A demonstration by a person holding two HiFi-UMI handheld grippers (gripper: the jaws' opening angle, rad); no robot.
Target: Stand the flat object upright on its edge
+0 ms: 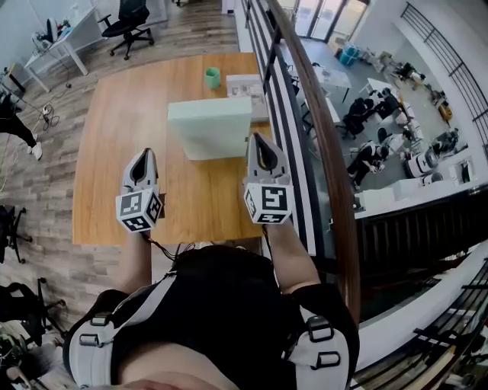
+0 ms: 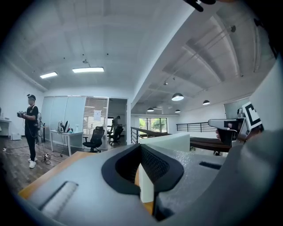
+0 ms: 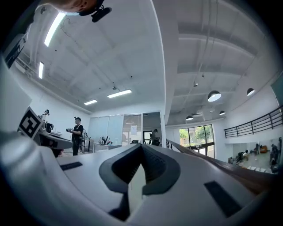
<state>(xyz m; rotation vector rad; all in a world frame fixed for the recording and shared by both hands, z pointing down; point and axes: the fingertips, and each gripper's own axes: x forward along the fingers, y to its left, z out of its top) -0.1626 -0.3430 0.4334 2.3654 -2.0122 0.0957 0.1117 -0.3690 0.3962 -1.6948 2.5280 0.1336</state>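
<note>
A pale green foam slab [image 1: 210,128] stands on its long edge in the middle of the wooden table [image 1: 122,129], its broad face toward me. My left gripper [image 1: 142,155] hovers near the table's front, left of the slab and apart from it, jaws shut and empty. My right gripper [image 1: 258,140] is shut too, its tip just beside the slab's lower right corner; I cannot tell whether they touch. In the left gripper view the slab [image 2: 170,141] rises beyond the shut left gripper [image 2: 140,149]. The right gripper [image 3: 141,149] points up at the room, holding nothing.
A green cup [image 1: 212,77] and a white box [image 1: 245,85] sit behind the slab at the table's far side. A handrail [image 1: 309,114] runs along the table's right edge above a drop. An office chair [image 1: 130,23] and a desk stand at the far left.
</note>
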